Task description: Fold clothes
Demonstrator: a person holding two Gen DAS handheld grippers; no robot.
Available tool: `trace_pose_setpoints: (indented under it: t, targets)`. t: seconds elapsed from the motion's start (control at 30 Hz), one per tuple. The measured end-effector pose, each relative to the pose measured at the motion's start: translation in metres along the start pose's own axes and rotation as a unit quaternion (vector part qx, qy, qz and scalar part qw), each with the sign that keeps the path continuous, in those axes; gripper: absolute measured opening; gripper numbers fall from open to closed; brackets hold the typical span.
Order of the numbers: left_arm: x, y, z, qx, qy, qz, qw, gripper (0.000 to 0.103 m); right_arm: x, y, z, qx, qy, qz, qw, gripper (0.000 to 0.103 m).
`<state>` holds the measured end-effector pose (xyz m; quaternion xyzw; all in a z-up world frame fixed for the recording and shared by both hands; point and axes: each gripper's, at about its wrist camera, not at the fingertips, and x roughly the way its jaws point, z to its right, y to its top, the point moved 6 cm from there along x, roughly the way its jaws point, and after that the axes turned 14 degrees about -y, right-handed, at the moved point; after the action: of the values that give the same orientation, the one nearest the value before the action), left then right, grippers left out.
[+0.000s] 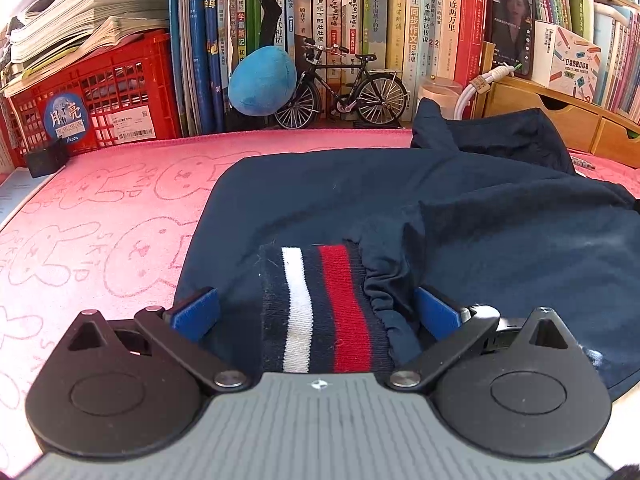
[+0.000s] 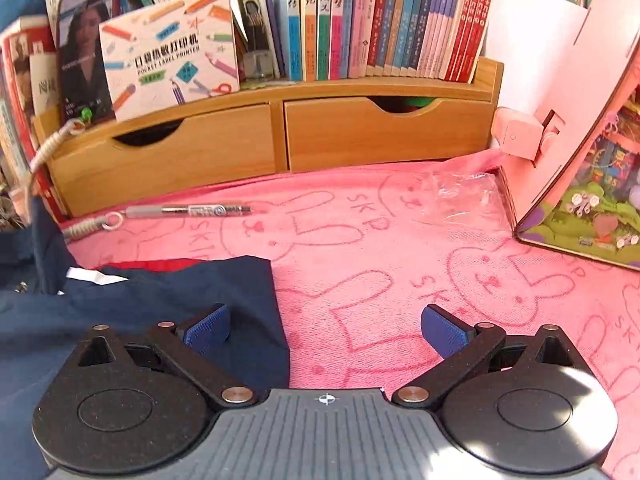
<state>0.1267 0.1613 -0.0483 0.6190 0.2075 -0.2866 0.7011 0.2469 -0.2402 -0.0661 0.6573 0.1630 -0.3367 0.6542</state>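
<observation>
A navy garment (image 1: pixel 360 196) lies spread on the pink rabbit-print mat (image 1: pixel 100 216). Its ribbed cuff (image 1: pixel 324 308), striped white, navy and red, lies between the fingers of my left gripper (image 1: pixel 316 310), which is open around it. In the right wrist view the garment's edge (image 2: pixel 160 300) lies at the left, with red and white trim showing. My right gripper (image 2: pixel 326 328) is open and empty; its left finger is over the cloth's edge, its right finger over the bare mat (image 2: pixel 400 260).
A red crate (image 1: pixel 96 92), books, a blue plush (image 1: pixel 262 80) and a model bicycle (image 1: pixel 344 88) line the back. A wooden drawer unit (image 2: pixel 272 140), a phone (image 2: pixel 82 52), a pen (image 2: pixel 188 211), a plastic wrapper (image 2: pixel 460 192) and a pink stand (image 2: pixel 560 120) sit at right.
</observation>
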Motion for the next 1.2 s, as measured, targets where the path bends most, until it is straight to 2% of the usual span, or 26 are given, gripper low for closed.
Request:
trace_pose_setpoints:
  t: [0.13, 0.23, 0.3, 0.33, 0.43, 0.5, 0.63, 0.7, 0.73, 0.8, 0.93, 1.03, 1.2]
  targets:
    - [0.000, 0.000, 0.000, -0.001, 0.000, 0.000, 1.0000, 0.103, -0.041, -0.014, -0.036, -0.047, 0.110, 0.028, 0.992, 0.103]
    - [0.000, 0.000, 0.000, 0.000, 0.001, 0.000, 1.0000, 0.103, -0.076, -0.028, -0.074, -0.098, 0.197, 0.045, 0.975, 0.103]
    - [0.000, 0.000, 0.000, 0.000, 0.001, 0.000, 1.0000, 0.103, -0.095, -0.044, -0.097, -0.139, 0.235, 0.044, 0.961, 0.103]
    - [0.000, 0.000, 0.000, 0.000, 0.001, 0.000, 1.0000, 0.103, -0.100, -0.051, -0.101, -0.154, 0.238, 0.043, 0.958, 0.103]
    - [0.000, 0.000, 0.000, -0.001, 0.001, 0.000, 1.0000, 0.103, -0.098, -0.061, -0.095, -0.177, 0.217, 0.046, 0.959, 0.103]
    - [0.000, 0.000, 0.000, -0.001, 0.001, 0.000, 1.0000, 0.103, -0.087, -0.060, -0.076, -0.172, 0.199, 0.047, 0.964, 0.103]
    - [0.000, 0.000, 0.000, -0.001, 0.001, 0.000, 1.0000, 0.103, -0.054, -0.049, -0.013, -0.140, 0.081, 0.036, 0.986, 0.103]
    - [0.000, 0.000, -0.001, -0.001, 0.001, 0.000, 1.0000, 0.103, -0.052, -0.041, 0.018, -0.115, 0.021, 0.034, 0.993, 0.103]
    - [0.000, 0.000, 0.000, -0.001, 0.001, 0.001, 1.0000, 0.103, -0.055, -0.039, 0.033, -0.105, 0.005, 0.036, 0.994, 0.103]
    - [-0.001, 0.000, 0.000, -0.003, 0.002, 0.001, 1.0000, 0.103, -0.073, -0.042, 0.050, -0.097, 0.020, 0.049, 0.994, 0.103]
    - [-0.012, -0.002, 0.004, 0.001, -0.009, -0.017, 0.9998, 0.103, -0.111, -0.056, 0.045, -0.110, 0.097, 0.064, 0.987, 0.103]
    - [-0.036, -0.011, 0.015, -0.003, -0.040, -0.021, 0.9990, 0.103, -0.140, -0.066, 0.037, -0.121, 0.158, 0.073, 0.977, 0.103]
    - [-0.092, -0.045, 0.044, 0.041, -0.096, -0.001, 0.9945, 0.103, -0.185, -0.102, 0.023, -0.139, 0.235, 0.071, 0.959, 0.103]
